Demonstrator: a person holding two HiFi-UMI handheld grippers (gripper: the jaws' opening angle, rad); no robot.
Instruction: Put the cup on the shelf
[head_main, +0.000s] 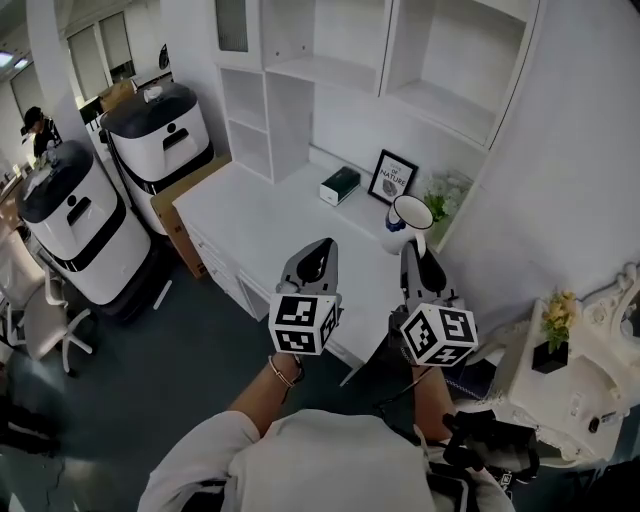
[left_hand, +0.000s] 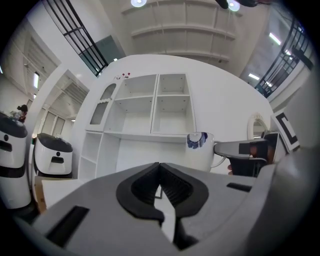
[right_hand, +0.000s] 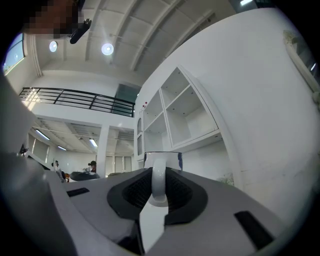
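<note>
A white cup (head_main: 408, 215) with a blue pattern hangs in the air above the white desk (head_main: 270, 230), its mouth tilted toward me. My right gripper (head_main: 415, 250) is shut on the cup's handle. In the right gripper view the handle (right_hand: 158, 187) sits clamped between the black pads, and the cup body (right_hand: 162, 159) shows just beyond them. My left gripper (head_main: 318, 252) hovers beside it on the left, shut with nothing in it. From the left gripper view the cup (left_hand: 199, 149) shows at the right. The white shelf unit (head_main: 400, 80) rises behind the desk with empty compartments.
On the desk's back stand a green box (head_main: 340, 185), a framed picture (head_main: 393, 177) and a small plant (head_main: 447, 195). Two white-and-black machines (head_main: 160, 130) stand on the floor at left with a chair (head_main: 40, 320). A small white table with yellow flowers (head_main: 555, 325) is at right.
</note>
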